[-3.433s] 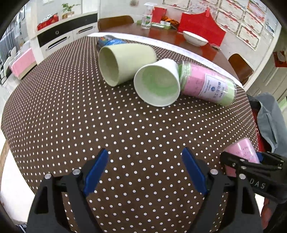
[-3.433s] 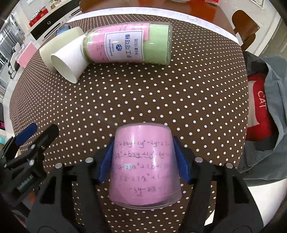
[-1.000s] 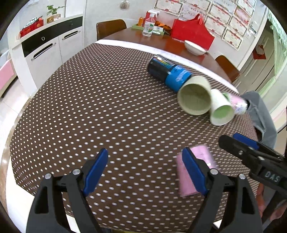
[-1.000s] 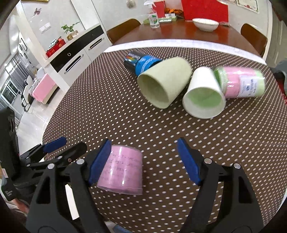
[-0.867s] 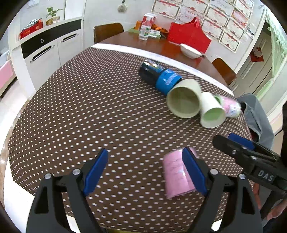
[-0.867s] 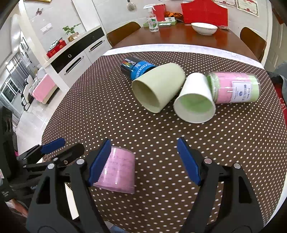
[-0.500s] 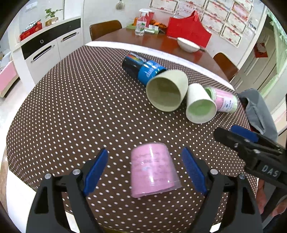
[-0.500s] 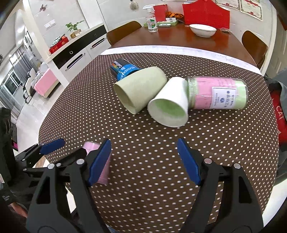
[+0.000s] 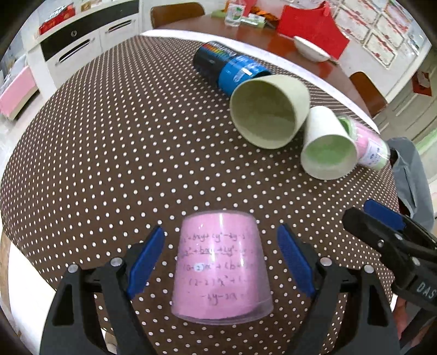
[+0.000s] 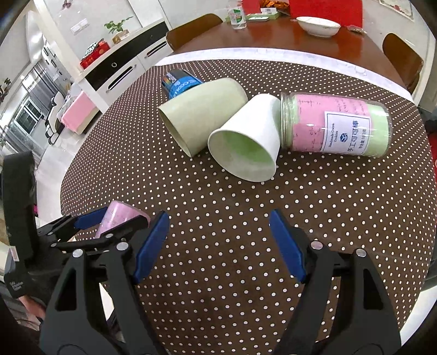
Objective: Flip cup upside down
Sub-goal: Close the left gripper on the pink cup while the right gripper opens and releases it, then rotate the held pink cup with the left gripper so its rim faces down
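Note:
A pink cup with handwritten formulas stands mouth down on the brown dotted tablecloth near its front edge. My left gripper is open, with a blue pad on each side of the cup and a gap on both sides. In the right wrist view the cup shows at lower left, partly hidden behind the left gripper's fingers. My right gripper is open and empty over bare cloth, to the right of the cup.
A pale green cup and a white paper cup lie on their sides further back. A pink and green jar and a blue can also lie there. A wooden table with a bowl stands behind.
The right gripper set the pink cup down mouth down, opened and moved right. The left gripper swung over until the cup stood between its open fingers.

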### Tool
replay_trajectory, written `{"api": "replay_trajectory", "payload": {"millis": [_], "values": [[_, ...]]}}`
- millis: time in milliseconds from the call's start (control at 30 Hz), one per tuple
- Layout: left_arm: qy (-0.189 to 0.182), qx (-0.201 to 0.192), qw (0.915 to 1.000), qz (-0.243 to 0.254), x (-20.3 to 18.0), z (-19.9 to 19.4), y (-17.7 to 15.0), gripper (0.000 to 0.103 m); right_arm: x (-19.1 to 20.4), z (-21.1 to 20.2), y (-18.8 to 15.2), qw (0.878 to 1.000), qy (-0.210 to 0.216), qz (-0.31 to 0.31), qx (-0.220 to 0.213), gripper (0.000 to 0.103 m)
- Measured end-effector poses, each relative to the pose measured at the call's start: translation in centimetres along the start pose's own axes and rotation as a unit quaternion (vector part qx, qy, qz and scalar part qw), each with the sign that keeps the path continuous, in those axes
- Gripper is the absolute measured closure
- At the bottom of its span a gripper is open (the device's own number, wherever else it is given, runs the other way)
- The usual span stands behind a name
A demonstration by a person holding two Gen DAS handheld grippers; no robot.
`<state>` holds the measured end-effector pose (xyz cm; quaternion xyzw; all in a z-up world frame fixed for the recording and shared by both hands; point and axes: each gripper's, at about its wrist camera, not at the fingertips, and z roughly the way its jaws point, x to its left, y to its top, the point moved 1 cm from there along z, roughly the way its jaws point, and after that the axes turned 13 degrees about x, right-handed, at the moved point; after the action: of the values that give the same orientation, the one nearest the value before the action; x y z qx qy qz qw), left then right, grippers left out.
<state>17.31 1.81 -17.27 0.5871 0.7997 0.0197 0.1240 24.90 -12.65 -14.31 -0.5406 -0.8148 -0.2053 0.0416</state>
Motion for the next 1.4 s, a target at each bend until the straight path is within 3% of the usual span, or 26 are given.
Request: {"api": "replay_trajectory", "payload": {"millis": [67, 100, 133, 367, 633, 700, 933, 1233, 1400], "values": [[0.002, 0.003, 1.0000, -0.002, 0.0, 0.4, 0.2, 0.020, -0.1, 0.3, 0.1, 1.000, 0.001, -0.003, 0.004, 0.028], [0.001, 0.008, 1.0000, -0.001, 0.0, 0.7, 0.4, 0.027, -0.1, 0.5, 0.1, 1.000, 0.002, -0.003, 0.007, 0.028], [-0.001, 0.017, 0.9999, -0.001, -0.2, 0.9, 0.6, 0.042, -0.2, 0.7, 0.2, 1.000, 0.004, -0.004, 0.011, 0.028], [-0.002, -0.007, 1.0000, 0.004, -0.4, -0.1, 1.0, 0.043, -0.1, 0.7, 0.2, 1.000, 0.004, -0.015, 0.010, 0.028], [-0.011, -0.078, 0.9964, 0.030, -1.8, -1.6, 2.0, 0.043, -1.1, 0.0, -0.3, 1.000, 0.000, -0.001, -0.001, 0.028], [-0.014, -0.067, 0.9970, 0.036, -2.0, -1.3, 2.1, 0.042, -1.3, 0.0, -0.4, 1.000, -0.001, 0.003, -0.001, 0.028], [-0.010, 0.029, 0.9995, 0.011, -1.4, 1.9, 2.4, 0.040, -1.9, -0.1, -1.2, 1.000, -0.005, 0.013, -0.002, 0.028], [-0.059, 0.069, 0.9939, -0.062, 0.4, 1.8, 5.1, 0.037, -1.4, -0.2, -0.8, 1.000, -0.004, 0.013, -0.003, 0.028], [-0.049, 0.086, 0.9938, -0.050, -0.4, 2.1, 6.5, 0.037, -1.2, 0.1, -0.6, 1.000, -0.005, 0.015, -0.003, 0.028]]}}
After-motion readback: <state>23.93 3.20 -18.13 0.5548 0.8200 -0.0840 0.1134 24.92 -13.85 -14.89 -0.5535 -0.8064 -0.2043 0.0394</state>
